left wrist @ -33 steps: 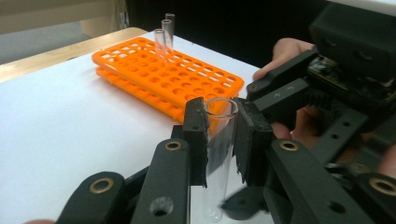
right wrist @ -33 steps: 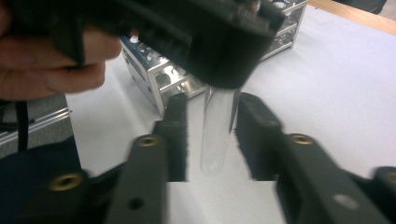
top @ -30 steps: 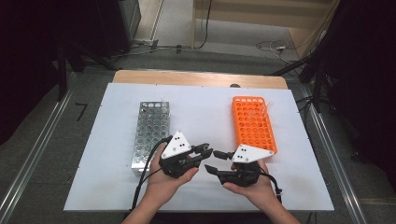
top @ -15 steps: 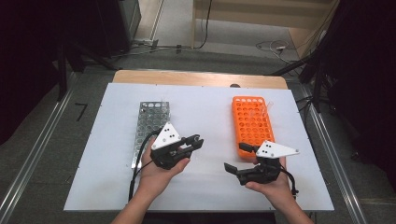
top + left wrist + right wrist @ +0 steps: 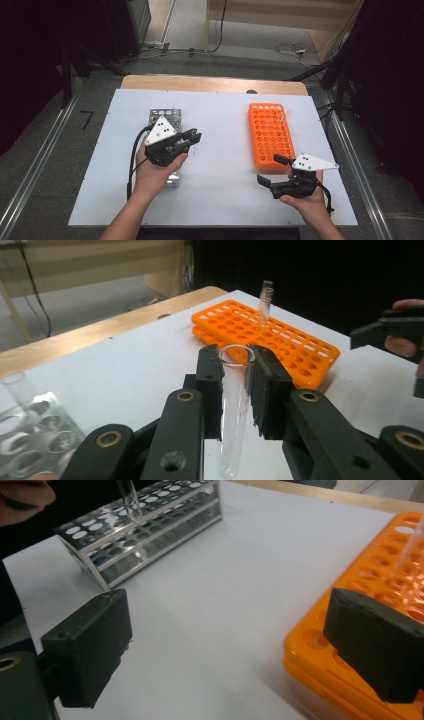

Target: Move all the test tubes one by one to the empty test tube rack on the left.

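Observation:
My left gripper is shut on a clear glass test tube, which stands upright between its pads, open rim upward. It hovers over the near end of the metal tube rack. My right gripper is open at the front right, just below the orange tube rack. Its jaws have just been opening and nothing lies between them. In the left gripper view, one clear tube stands in the orange rack. The right gripper view shows the metal rack at the far left.
Both racks sit on a white mat on the wooden table. Bare mat lies between the racks. Cables trail on the floor behind the table, and metal rails run along both sides.
The two hands have drawn apart. The left gripper carried the tube left and farther back, over the metal rack. The right gripper moved right and its jaws opened wide.

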Demonstrator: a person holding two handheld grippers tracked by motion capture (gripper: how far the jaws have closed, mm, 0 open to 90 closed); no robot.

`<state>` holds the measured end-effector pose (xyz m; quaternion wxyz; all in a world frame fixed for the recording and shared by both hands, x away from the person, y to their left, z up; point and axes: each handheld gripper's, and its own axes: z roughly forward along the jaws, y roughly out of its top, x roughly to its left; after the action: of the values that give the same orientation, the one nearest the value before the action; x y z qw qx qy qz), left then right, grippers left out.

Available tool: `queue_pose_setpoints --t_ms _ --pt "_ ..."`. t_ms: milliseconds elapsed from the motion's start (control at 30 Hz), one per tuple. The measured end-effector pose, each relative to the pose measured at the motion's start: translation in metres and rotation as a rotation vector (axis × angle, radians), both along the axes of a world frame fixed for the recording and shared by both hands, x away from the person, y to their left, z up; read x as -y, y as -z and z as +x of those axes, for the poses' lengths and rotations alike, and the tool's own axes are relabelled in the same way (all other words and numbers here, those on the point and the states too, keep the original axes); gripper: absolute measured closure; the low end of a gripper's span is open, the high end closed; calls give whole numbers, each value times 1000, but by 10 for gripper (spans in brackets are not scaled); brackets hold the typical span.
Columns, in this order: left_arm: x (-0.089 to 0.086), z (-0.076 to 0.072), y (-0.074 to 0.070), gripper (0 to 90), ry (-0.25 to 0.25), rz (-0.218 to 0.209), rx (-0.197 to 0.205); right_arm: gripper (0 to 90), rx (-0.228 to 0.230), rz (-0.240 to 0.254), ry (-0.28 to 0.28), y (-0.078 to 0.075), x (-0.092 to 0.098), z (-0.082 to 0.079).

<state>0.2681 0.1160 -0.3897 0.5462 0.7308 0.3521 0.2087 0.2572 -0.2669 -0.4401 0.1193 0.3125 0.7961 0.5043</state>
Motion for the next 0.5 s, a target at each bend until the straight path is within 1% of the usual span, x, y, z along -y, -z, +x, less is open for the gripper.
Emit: queue_pose_setpoints --t_ms 67,167,267,367,500 --pt "-5 3 -2 765 -13 3 6 0 1 -4 7 2 5 0" --pt "-14 9 -5 765 -36 -2 17 0 -2 3 -13 4 12 -1" --pt "-22 14 -7 765 -62 -1 29 0 -8 2 -16 5 18 0" --pt "-27 20 -7 765 -84 -2 31 0 -1 3 -11 5 19 0" --pt "-35 29 -7 765 -112 -2 28 0 -3 0 -10 6 19 0"
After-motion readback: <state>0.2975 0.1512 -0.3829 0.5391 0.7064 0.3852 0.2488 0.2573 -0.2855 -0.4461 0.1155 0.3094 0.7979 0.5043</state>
